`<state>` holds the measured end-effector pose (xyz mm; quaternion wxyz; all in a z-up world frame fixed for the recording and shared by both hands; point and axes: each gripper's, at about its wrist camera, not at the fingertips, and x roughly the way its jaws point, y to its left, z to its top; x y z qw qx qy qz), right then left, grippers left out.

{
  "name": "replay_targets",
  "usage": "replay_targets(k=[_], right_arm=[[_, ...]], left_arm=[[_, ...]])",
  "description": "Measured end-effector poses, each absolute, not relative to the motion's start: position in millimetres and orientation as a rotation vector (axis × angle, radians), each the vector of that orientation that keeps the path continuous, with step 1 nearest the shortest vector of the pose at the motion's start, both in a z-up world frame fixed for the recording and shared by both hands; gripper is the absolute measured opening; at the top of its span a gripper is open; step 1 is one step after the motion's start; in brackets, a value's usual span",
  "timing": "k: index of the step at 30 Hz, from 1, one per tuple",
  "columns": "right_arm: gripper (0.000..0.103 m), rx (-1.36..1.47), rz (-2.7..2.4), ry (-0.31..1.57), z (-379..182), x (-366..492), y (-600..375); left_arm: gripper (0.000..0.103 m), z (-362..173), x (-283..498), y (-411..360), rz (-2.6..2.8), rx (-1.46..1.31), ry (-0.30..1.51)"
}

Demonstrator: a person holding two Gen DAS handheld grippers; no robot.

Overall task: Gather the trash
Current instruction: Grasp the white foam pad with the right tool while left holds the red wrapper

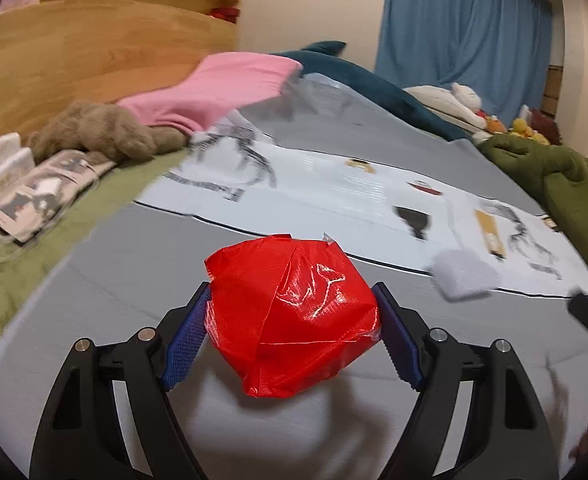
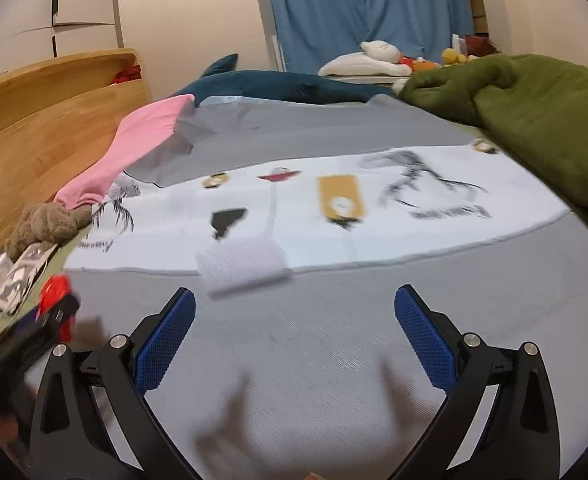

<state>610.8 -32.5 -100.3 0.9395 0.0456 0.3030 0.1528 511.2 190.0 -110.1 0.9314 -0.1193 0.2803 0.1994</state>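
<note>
A bed [image 2: 334, 340] filled both views, covered with a grey sheet crossed by a white printed band [image 2: 374, 208]. A green blanket [image 2: 534, 120] was heaped at the far right, a blue shark toy [image 2: 274, 86] lay along the far edge, and a pink cloth [image 2: 134, 148] and brown plush [image 2: 46, 224] sat at the left by the wooden headboard [image 1: 94, 60]. The red bag [image 1: 290, 312], crumpled into a ball of thin shiny plastic, was gripped from both sides by the left gripper [image 1: 294, 320], apparently raised above the near sheet. It looked very light, soft and slick, so it would likely crush and could slip; a hold across the middle of the bulk, as here, seemed safest. A small white wad [image 2: 246, 268], possibly tissue or wrap, lay on the near edge of the printed band, just ahead of the right gripper [image 2: 294, 320], which stood wide and held nothing. The wad also looked light and limp, best pinched across its short sides.
</note>
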Motion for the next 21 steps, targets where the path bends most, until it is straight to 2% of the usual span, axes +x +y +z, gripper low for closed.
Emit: replay_targets(k=[9,10,12,15,16,18,21], right_arm=[[0.098,0.060,0.318,0.752,-141,678,48],[0.097,0.067,0.319,0.757,-143,681,49],[0.085,0.081,0.319,0.772,-146,687,50],[0.079,0.085,0.320,0.803,-152,691,51],[0.075,0.091,0.317,0.808,-154,692,50],[0.043,0.103,0.326,0.821,-155,692,48],[0.019,0.111,0.344,0.819,-153,692,47]], left_arm=[[0.076,-118,516,217,0.442,-0.314,0.572],[0.076,-118,516,217,0.443,-0.313,0.572],[0.076,-119,516,217,0.443,-0.313,0.573],[0.076,-120,517,217,0.443,-0.308,0.577],[0.076,-121,517,217,0.444,-0.306,0.578],[0.076,-121,518,216,0.446,-0.302,0.577],[0.076,-120,518,213,0.444,-0.293,0.571]])
